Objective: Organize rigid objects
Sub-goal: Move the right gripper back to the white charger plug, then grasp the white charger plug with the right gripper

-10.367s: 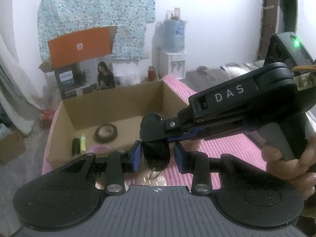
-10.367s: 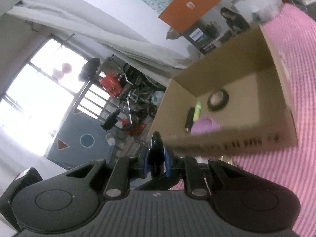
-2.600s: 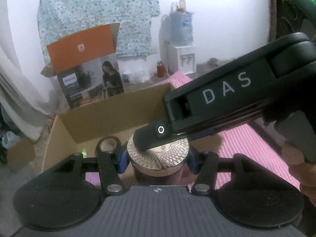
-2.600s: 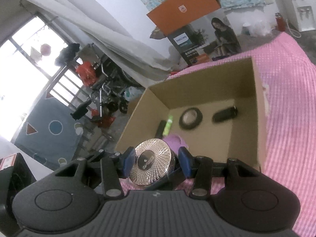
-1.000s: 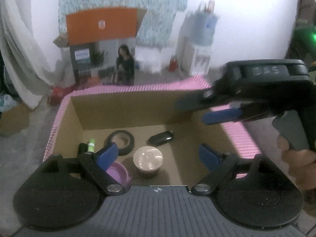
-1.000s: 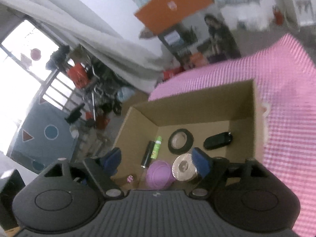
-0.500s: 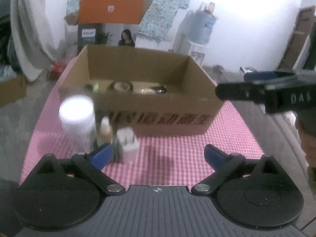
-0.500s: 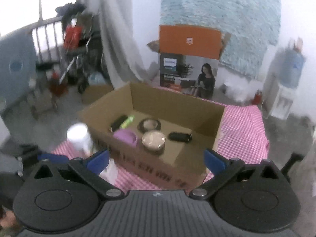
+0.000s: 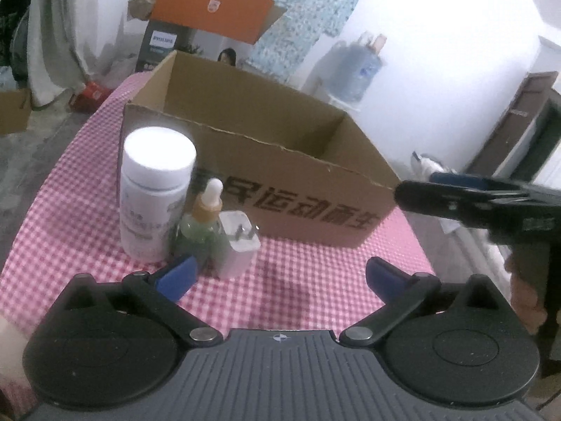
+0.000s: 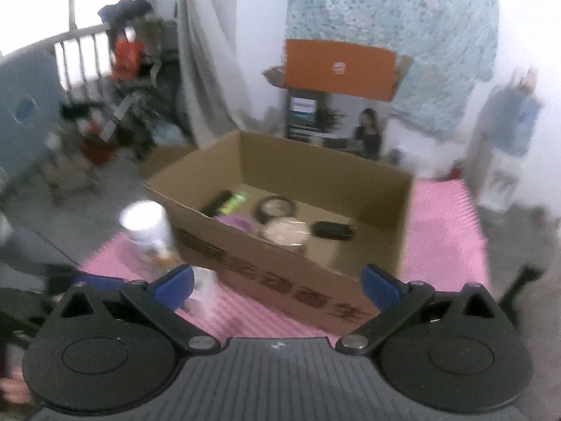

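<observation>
Gold-lidded jar now lay in cardboard box; left gripper opening, right gripper spread wide, both empty; next pick probably white bottle

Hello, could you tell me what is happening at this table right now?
A person is sorting small items into a cardboard box on the pink checked cloth, one gripper in each hand. The left gripper and right gripper are both open and empty. The box already holds a round tin and a few other things. A white bottle, dropper bottle and white charger stand outside.
</observation>
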Tool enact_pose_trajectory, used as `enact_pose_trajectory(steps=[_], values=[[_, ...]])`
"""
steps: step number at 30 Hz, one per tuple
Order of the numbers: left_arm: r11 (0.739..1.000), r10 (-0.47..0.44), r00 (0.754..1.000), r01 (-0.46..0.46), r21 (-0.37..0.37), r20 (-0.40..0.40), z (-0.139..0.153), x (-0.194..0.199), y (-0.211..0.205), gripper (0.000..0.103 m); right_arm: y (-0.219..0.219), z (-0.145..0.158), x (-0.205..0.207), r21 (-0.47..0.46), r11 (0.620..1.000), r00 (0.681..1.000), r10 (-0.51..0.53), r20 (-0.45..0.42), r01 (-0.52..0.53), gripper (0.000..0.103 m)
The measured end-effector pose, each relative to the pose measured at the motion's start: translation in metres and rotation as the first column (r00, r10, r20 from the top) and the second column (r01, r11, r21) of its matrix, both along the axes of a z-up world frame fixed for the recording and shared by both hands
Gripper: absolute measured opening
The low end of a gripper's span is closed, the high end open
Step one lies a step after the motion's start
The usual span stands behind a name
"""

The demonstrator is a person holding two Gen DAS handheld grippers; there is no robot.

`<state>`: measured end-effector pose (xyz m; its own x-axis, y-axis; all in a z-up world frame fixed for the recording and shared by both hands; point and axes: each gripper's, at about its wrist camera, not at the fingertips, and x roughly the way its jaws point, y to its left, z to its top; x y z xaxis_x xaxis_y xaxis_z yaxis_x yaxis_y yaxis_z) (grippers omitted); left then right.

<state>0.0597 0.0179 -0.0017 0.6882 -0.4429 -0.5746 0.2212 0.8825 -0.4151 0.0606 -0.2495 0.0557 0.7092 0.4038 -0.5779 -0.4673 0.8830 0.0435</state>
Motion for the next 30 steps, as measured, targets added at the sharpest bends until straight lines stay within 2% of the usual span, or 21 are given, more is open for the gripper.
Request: enact_pose_trajectory(steps=[4,7,12,16,18,20,25,30], values=[[0.999,-0.03,1.0,0.03,0.044,0.0,-0.007,0.005,-0.003,0.103,-0.017,-0.011,0.01,0.204,0.979,0.996,0.009,-0.094,0.01,0.103],[0.991,-0.046,0.999,0.043,0.13,0.023,-0.014,0.005,-0.012,0.103,-0.018,-0.026,0.016,0.242,0.968,0.989,-0.033,-0.144,0.067,0.103],[0.94,-0.124,0.99,0.094,0.328,0.073,-0.024,0.0,-0.035,0.101,-0.017,-0.055,0.028,0.323,0.94,0.966,-0.023,-0.257,0.108,0.1],[0.897,-0.18,0.98,0.127,0.423,0.089,-0.03,-0.003,-0.05,0.091,-0.016,-0.069,0.039,0.372,0.917,0.948,-0.018,-0.316,0.142,0.092],[0.89,-0.19,0.978,0.134,0.435,0.087,-0.032,-0.002,-0.052,0.083,-0.015,-0.076,0.048,0.4,0.904,0.934,0.004,-0.358,0.149,0.078],[0.893,-0.192,0.978,0.138,0.429,0.085,-0.034,-0.001,-0.053,0.074,-0.012,-0.083,0.058,0.418,0.895,0.916,0.027,-0.401,0.157,0.07],[0.889,-0.172,0.983,0.127,0.44,0.063,-0.039,0.005,-0.054,0.06,-0.003,-0.102,0.078,0.445,0.876,0.873,0.062,-0.483,0.184,0.061],[0.899,-0.143,0.989,0.114,0.422,0.039,-0.039,0.011,-0.051,0.05,0.008,-0.112,0.086,0.471,0.862,0.854,0.096,-0.512,0.185,0.049]])
